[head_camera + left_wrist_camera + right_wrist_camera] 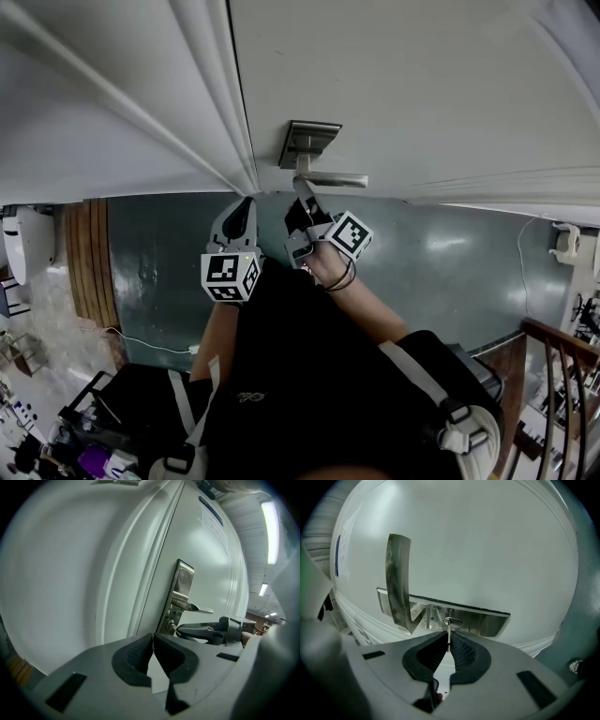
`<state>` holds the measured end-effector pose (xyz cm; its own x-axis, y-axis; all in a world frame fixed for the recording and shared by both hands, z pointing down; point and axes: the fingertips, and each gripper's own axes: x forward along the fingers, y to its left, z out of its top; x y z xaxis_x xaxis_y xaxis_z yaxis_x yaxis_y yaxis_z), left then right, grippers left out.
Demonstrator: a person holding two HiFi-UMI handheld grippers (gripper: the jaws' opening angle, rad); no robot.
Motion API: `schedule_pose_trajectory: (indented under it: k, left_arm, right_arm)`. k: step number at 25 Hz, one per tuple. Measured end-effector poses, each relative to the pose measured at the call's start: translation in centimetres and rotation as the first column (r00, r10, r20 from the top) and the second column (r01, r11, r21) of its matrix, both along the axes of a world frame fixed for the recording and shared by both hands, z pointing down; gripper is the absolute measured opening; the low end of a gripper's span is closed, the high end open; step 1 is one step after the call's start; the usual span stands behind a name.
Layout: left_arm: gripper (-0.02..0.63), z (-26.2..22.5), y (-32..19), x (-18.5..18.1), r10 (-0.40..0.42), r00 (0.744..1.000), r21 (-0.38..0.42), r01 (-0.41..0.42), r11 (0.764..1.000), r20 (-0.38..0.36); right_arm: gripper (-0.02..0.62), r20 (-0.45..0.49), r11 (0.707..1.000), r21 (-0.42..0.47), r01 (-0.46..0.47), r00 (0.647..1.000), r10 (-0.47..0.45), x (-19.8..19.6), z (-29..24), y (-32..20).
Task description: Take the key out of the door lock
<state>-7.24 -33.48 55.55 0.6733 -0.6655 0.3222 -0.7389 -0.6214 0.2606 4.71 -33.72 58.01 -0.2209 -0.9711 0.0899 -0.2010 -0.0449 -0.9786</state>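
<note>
While in the lock, key in right hand-held gripper.

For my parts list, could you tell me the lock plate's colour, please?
The lock plate is shiny silver metal, clearest in the right gripper view.

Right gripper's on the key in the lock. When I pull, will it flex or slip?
The key looks like thin flat metal, so probably stiff along the pull but bendable sideways. Its smooth faces could slip, though the ribbed fingers should help. Likely very light.
</note>
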Motion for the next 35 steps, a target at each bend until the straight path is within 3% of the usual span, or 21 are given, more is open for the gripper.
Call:
schedule_pose_trajectory:
  k: [17,23,32,35]
  left_arm:
    - [0.028,0.6,1.0,0.0,0.007,1.000,-0.006,-0.007,1.000,0.010]
    - [0.028,0.7,1.7,-0.2,0.006,1.000,-0.012,-0.005,1.000,0.013]
    - [0.028,0.2,2.5,-0.4,-0.003,1.000,-0.003,0.003,1.000,0.012]
    - [0.028,0.5,3.0,-0.5,-0.003,1.000,-0.012,0.004,1.000,0.016]
  right_arm:
    - [0.032,-0.027,1.000,0.003,0.004,1.000,-0.004,-0.1,0.3,0.6]
    - [0.032,0.012,1.000,0.007,0.006,1.000,-0.006,-0.9,0.0,1.4]
    - [0.031,-0.026,0.998,-0.003,0.063,0.998,-0.063,-2.3,0.1,3.2]
    - [0.031,-0.086,0.996,-0.010,0.094,0.992,-0.094,-2.6,0.3,3.9]
